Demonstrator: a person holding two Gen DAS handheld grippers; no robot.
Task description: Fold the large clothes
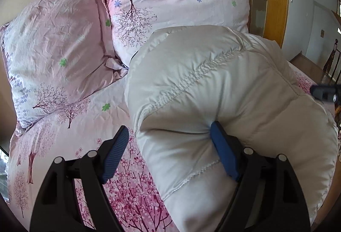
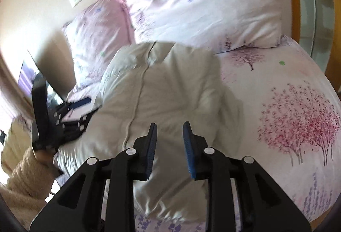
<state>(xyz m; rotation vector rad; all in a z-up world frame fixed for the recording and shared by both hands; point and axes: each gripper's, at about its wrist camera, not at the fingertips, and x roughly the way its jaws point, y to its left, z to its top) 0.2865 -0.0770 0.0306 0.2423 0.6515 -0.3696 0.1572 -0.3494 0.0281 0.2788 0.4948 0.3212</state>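
Where left gripper [image 1: 168,146] straddles: white jacket [image 1: 223,93].

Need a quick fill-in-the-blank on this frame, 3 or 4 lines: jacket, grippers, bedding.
1. The puffy jacket is ____ in colour.
2. The left gripper is wide open, with its right finger pad pressed into the ____.
3. The right gripper hovers over the jacket with its jaws ____, gripping nothing.
4. At the head of the bed lie ____ pink floral pillows.

Missing words: white; jacket; open; two
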